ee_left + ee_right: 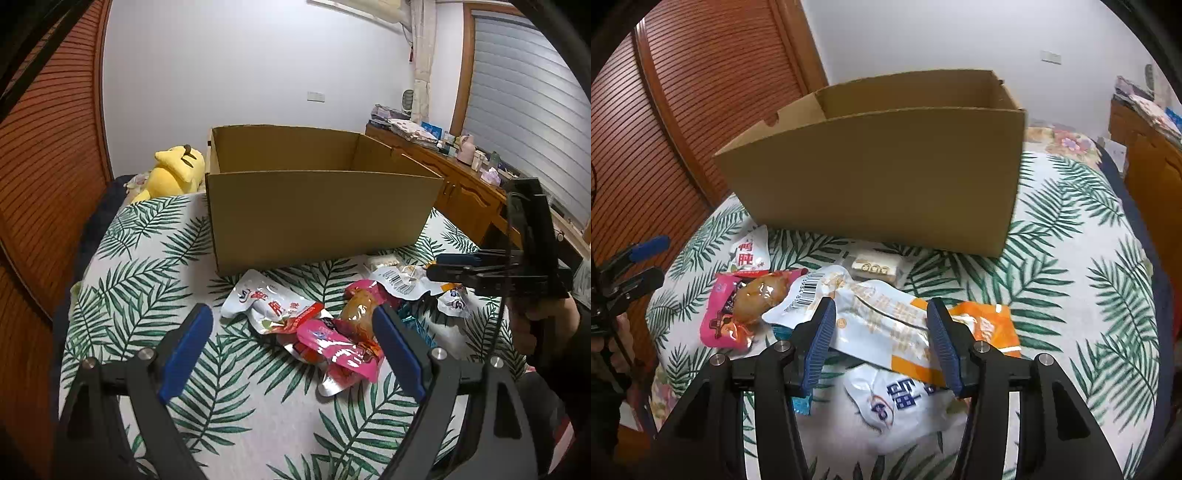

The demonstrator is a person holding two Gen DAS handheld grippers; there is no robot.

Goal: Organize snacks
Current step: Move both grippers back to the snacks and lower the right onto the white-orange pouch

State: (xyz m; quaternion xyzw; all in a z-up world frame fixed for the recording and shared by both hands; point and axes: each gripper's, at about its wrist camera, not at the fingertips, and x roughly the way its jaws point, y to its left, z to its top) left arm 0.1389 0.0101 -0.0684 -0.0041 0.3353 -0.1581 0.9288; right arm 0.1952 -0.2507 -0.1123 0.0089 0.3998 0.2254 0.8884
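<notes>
Right claw: its two blue pads stand apart, one on each side of the white and orange packet. The pads do not press on it, so nothing is held.
White and orange packet: it lies right under the right claw, on top of a white packet with blue letters. Its long side runs from the far left to the near right, slanting across the gap between the pads.
Left claw: wide open and holding nothing. It hangs over the pink packet.
Pink packet: it lies a little to the right of the middle of the left claw's gap, close to the right pad. Beside it are a brown see-through packet and a white packet with red letters.
Who is nearer: the right claw is nearer to the white and orange packet. The left claw is nearer to the pink pile.
Cardboard box: it stands open at the top, just behind the snacks. Its near wall is tall, so a packet would likely have to go up and over it.
Bed cover: soft, with green leaves. The snacks sit in a heap near the front.
Open room: the leafy cover is bare on the left and the right of the heap. The two claws are well apart, so there looks to be room for both.
Small white bar: it lies between the heap and the box.
</notes>
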